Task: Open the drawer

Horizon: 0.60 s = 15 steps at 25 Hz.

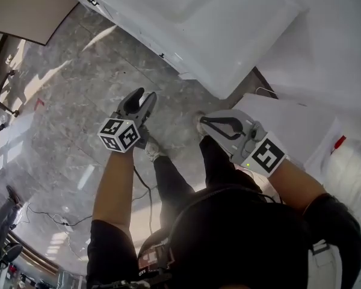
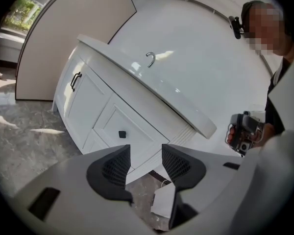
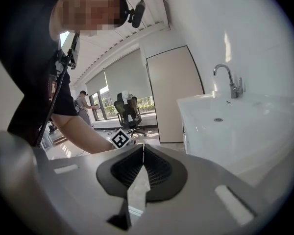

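Note:
The white vanity cabinet (image 2: 88, 102) stands ahead in the left gripper view. Its drawer front (image 2: 132, 124) carries a small black knob (image 2: 121, 134) and looks closed. My left gripper (image 2: 146, 153) points at that drawer from a distance, open, with nothing between its fingers. In the head view the left gripper (image 1: 144, 95) hangs over the stone floor, short of the cabinet's top (image 1: 186, 23). My right gripper (image 1: 203, 121) is beside it, and the right gripper (image 3: 143, 148) shows its pads touching, shut and empty. It points sideways along the basin (image 3: 225, 121).
A cabinet door with a black handle (image 2: 75, 81) is left of the drawer. A faucet (image 3: 230, 82) rises over the basin. White paper (image 2: 161, 202) lies on the grey stone floor (image 1: 78, 101) below the cabinet. An office chair (image 3: 129, 111) and a person (image 3: 83, 104) are far off.

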Each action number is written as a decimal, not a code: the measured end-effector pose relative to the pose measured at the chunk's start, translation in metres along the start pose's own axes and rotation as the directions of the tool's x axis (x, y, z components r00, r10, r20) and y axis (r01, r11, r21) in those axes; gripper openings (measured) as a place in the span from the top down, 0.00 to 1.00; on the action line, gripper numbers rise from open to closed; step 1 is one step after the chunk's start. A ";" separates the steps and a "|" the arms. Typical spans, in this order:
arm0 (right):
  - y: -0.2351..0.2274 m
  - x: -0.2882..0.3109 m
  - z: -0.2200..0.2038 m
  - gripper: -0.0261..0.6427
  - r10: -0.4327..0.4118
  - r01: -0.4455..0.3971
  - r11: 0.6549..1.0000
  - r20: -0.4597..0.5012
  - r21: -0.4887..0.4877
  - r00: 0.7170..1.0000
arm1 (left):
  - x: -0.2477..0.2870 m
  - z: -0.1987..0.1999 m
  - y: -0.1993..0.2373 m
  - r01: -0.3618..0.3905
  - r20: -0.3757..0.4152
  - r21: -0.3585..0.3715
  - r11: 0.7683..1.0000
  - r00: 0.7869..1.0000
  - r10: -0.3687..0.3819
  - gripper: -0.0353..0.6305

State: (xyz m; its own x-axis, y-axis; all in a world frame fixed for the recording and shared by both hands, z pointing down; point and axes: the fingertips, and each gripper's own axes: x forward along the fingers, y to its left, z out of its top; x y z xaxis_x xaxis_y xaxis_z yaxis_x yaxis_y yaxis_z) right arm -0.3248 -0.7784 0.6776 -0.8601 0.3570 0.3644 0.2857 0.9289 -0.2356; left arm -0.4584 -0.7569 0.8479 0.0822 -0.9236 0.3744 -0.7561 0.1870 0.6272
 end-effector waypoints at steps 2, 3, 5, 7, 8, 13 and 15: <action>-0.002 0.005 -0.021 0.95 0.000 0.000 1.000 -0.009 0.006 1.000 | 0.015 -0.005 0.013 0.005 0.003 -0.004 1.000 1.000 -0.005 0.67; -0.002 0.008 -0.031 0.95 0.001 -0.001 1.000 -0.011 0.015 1.000 | 0.021 -0.010 0.019 0.004 0.001 -0.002 1.000 1.000 -0.004 0.67; -0.005 0.012 -0.047 0.95 -0.001 0.001 0.999 -0.003 0.033 1.000 | 0.034 -0.016 0.033 -0.002 0.001 -0.008 1.000 1.000 0.002 0.67; -0.009 0.013 -0.059 0.95 -0.002 0.002 0.999 0.006 0.039 1.000 | 0.049 -0.017 0.044 -0.006 0.014 -0.023 1.000 1.000 0.007 0.65; -0.012 0.014 -0.065 0.95 -0.005 0.004 0.999 0.007 0.039 1.000 | 0.057 -0.016 0.049 -0.006 0.023 -0.032 0.999 1.000 0.007 0.65; -0.027 0.023 -0.094 0.95 -0.026 0.027 0.999 -0.007 0.038 1.000 | 0.095 -0.015 0.074 0.007 0.013 -0.049 0.999 1.000 -0.006 0.60; -0.030 0.025 -0.108 0.95 -0.028 0.030 0.998 -0.024 0.055 0.999 | 0.110 -0.017 0.084 0.007 -0.005 -0.045 0.999 1.000 -0.007 0.60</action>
State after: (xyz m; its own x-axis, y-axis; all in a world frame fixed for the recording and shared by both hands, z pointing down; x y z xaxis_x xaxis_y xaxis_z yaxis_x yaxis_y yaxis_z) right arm -0.3097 -0.7863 0.7908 -0.8576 0.3327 0.3922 0.2364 0.9322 -0.2740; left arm -0.5021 -0.8372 0.9532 0.0906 -0.9232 0.3734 -0.7254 0.1957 0.6599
